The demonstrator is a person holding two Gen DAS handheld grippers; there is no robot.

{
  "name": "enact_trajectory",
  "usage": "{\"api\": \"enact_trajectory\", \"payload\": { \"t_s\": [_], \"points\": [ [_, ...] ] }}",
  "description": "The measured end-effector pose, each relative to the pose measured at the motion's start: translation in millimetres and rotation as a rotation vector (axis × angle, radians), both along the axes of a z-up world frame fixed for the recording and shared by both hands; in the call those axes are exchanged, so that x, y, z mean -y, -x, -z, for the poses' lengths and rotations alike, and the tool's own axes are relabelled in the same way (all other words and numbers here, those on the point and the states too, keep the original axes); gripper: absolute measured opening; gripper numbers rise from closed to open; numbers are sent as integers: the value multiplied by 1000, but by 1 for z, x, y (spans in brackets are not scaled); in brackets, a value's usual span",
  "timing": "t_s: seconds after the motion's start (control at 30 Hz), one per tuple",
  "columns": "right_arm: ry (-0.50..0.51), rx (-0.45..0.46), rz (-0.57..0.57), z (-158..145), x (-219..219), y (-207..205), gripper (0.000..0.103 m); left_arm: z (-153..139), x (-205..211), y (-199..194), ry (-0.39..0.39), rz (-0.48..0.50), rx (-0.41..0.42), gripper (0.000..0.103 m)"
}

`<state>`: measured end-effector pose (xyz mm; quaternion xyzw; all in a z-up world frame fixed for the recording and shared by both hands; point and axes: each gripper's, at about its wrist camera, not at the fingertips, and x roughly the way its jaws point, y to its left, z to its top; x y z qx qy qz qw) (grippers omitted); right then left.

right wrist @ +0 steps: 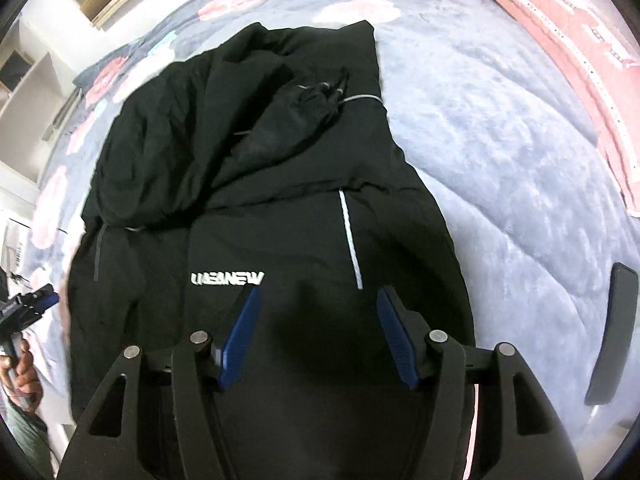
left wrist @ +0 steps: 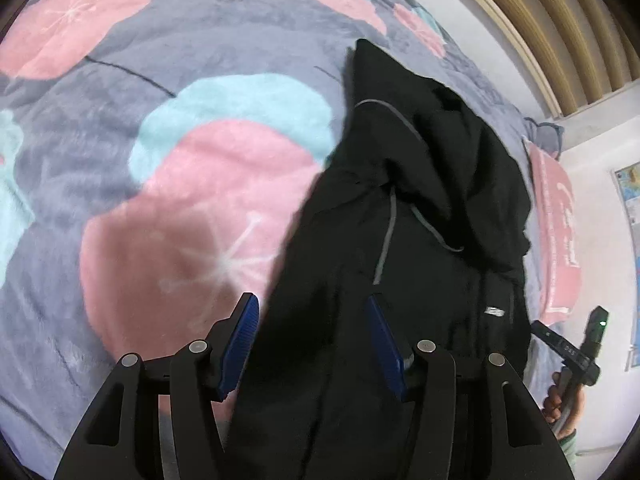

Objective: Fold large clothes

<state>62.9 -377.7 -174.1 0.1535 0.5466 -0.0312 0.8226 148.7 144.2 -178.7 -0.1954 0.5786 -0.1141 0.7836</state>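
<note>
A black hooded jacket (left wrist: 420,200) lies on a bed. It shows a grey drawstring and small white lettering. In the right wrist view the jacket (right wrist: 260,180) has its crumpled hood at the far end, a white logo (right wrist: 226,279) and a white stripe. My left gripper (left wrist: 311,299) hangs over the jacket's left edge. Its blue pads stand apart, with cloth below and between them but not pinched. My right gripper (right wrist: 318,290) is open over the jacket's body near the logo, with nothing clamped.
The bed has a fleecy grey cover (left wrist: 200,180) with pink and teal blotches. A pink pillow (right wrist: 560,20) lies at the far right. A dark flat object (right wrist: 612,332) rests on the cover at right. A slatted wooden headboard (left wrist: 560,20) and white shelves (right wrist: 32,92) border the bed.
</note>
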Motion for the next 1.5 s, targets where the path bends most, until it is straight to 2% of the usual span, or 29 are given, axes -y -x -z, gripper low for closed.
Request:
{"api": "enact_trajectory", "payload": {
  "t_s": [0.3,0.43,0.57,0.83,0.97,1.07,1.17,1.27,1.4,1.47,1.5],
  "points": [
    [72,77,16,19,7,16,64,22,-6,26,-73,8,108,58],
    [107,140,55,20,16,41,64,33,-8,43,-111,27,150,58],
    [156,179,128,16,22,77,65,39,-10,63,-114,47,180,58],
    [80,141,201,26,27,145,65,37,-10,112,-139,81,171,58],
    [110,133,226,18,30,167,65,29,-14,136,-164,80,182,58],
    [83,112,235,20,37,177,65,31,-25,143,-122,52,163,58],
    [65,96,241,25,40,181,65,40,-31,144,-32,58,113,58],
    [59,87,224,28,35,183,65,47,-28,143,-18,64,80,58],
    [49,69,198,34,25,180,64,38,-23,145,57,79,109,57],
    [34,73,170,34,19,178,59,29,-14,148,52,108,142,57],
    [44,76,149,33,13,178,58,25,-10,150,85,138,156,56]
  ]
}}
